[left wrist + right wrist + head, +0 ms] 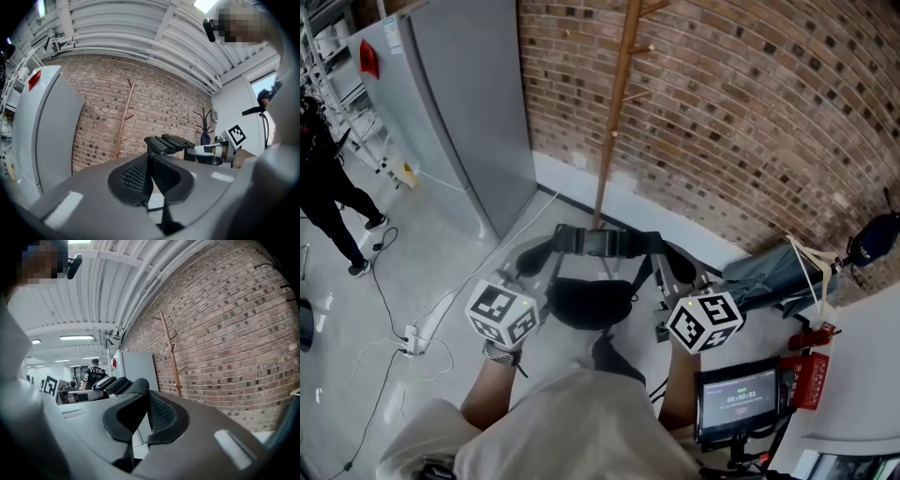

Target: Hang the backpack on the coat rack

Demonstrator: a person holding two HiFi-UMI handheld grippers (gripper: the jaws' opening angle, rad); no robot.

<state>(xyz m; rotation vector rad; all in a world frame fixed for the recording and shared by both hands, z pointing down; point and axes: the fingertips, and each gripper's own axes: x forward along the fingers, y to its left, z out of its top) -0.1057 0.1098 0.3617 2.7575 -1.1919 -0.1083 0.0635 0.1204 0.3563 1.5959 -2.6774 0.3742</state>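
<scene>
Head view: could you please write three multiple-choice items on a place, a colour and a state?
1. The coat rack stands: A against the brick wall B beside the screen C on a table
2. The backpack is: A red B black C white
3. The backpack is: A hung up B on the floor C held by the left gripper and right gripper
1 A, its pole rises along the wall; 2 B, black all over; 3 C, both grippers are shut on it.
</scene>
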